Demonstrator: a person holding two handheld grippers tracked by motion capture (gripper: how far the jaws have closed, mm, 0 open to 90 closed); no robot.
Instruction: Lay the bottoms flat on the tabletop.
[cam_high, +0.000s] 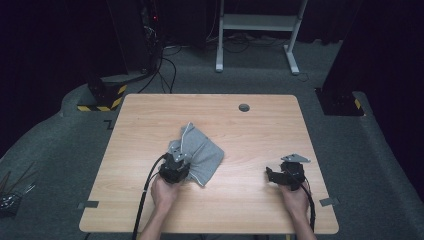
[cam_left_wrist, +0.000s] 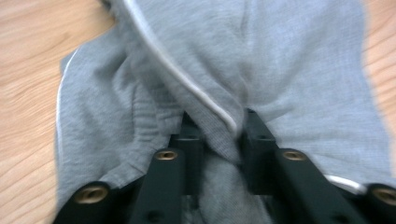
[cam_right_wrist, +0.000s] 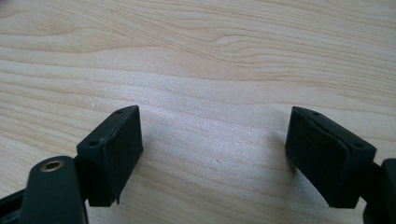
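Wooden table (cam_high: 260, 135), dark room behind. Grey cloth (cam_high: 199, 152) lies crumpled left of centre, long axis running near-right to far-left. Left gripper (cam_left_wrist: 218, 135) sits at its near edge, jaws pinching a fold with white piping. Right gripper (cam_right_wrist: 212, 149) gapes empty, well apart at right. No readable labels.

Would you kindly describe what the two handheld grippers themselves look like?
Both are black. The left gripper has blocky jaws with brass-coloured screw holes and trails a thick black cable. The right gripper has square black pads and carries a grey three-cornered plate.
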